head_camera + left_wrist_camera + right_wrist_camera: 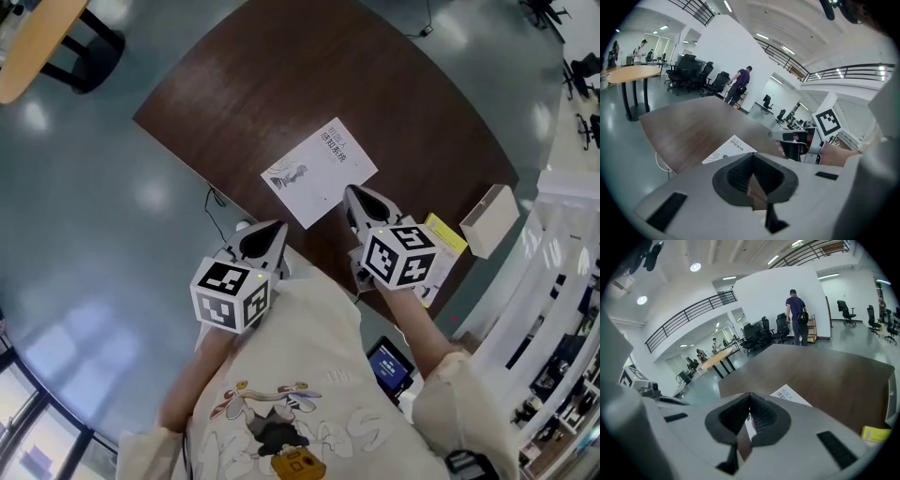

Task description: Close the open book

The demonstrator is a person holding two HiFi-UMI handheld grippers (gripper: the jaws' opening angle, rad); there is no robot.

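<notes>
The book (319, 172) lies shut on the dark brown table (281, 84), its white printed cover facing up. It also shows past the jaws in the left gripper view, as the book (729, 148), and in the right gripper view, as the book (789, 395). My right gripper (360, 200) hangs over the book's near right corner, jaws shut and holding nothing. My left gripper (266, 235) is off the table's near edge, left of the book, also shut and holding nothing. The pads meet in both gripper views.
A yellow notepad (446, 235) and a white box (490, 219) sit at the table's right end. A cable (217, 208) hangs off the near edge. A phone (388, 365) is by my right arm. A person (797, 317) and office chairs stand beyond the table.
</notes>
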